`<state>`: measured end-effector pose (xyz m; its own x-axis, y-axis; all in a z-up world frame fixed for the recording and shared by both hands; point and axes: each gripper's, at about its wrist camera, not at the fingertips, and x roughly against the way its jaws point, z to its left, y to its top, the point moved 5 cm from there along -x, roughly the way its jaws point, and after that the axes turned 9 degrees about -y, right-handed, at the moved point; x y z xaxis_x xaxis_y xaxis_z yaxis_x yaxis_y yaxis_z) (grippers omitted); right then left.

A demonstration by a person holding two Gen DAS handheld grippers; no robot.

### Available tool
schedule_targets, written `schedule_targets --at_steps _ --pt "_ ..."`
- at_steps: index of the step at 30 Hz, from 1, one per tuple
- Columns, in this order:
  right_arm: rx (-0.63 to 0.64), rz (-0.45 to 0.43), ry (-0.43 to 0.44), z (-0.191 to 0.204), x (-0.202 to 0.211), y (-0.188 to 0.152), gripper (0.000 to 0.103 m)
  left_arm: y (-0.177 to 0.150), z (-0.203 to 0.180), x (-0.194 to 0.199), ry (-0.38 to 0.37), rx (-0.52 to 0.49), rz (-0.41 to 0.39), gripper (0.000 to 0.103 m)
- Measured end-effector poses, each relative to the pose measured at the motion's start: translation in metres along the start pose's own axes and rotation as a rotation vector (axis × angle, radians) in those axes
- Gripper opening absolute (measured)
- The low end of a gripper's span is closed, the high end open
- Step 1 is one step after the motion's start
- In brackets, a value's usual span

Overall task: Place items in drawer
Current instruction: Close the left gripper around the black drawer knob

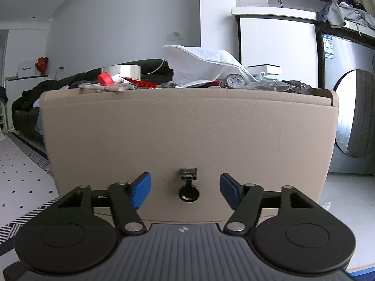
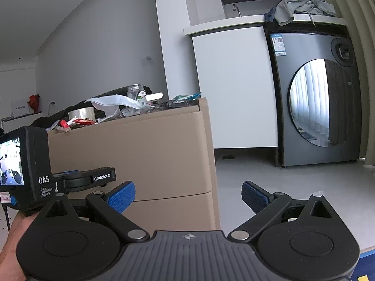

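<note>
Two matching black handheld grippers

Left gripper [image 1: 185, 189] and right gripper [image 2: 188, 196] each have blue ribbed pads [image 2: 121, 196], black linkage arms with silver pivot screws [image 2: 136, 234], round black discs, and a grey ribbed body [image 2: 187, 255] bearing a small emblem.

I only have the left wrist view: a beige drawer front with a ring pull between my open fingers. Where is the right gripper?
Observer: The right gripper hangs open and empty off the cabinet's right corner.
Operator: Is there another drawer?
Observer: Yes, a seam on the cabinet front marks a second drawer front below.
Operator: Anything near the left gripper?
Observer: The left gripper's camera unit shows at the right view's left edge, a hand beneath it.
</note>
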<state>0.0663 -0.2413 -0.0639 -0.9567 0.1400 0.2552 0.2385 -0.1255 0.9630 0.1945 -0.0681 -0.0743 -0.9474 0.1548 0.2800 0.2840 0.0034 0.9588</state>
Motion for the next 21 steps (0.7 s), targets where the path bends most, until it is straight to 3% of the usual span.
schedule_targets --at_steps 10,12,21 --pt "0.01 0.008 0.001 0.0 -0.005 -0.004 0.098 0.001 0.002 -0.013 0.025 -0.001 -0.014 0.06" --pt "0.014 0.009 0.0 0.001 -0.006 -0.005 0.098 0.001 0.001 -0.016 0.019 -0.009 -0.007 0.053" --pt "0.013 0.009 -0.004 0.0 -0.006 -0.005 0.098 0.001 -0.002 -0.016 0.034 -0.032 -0.035 0.043"
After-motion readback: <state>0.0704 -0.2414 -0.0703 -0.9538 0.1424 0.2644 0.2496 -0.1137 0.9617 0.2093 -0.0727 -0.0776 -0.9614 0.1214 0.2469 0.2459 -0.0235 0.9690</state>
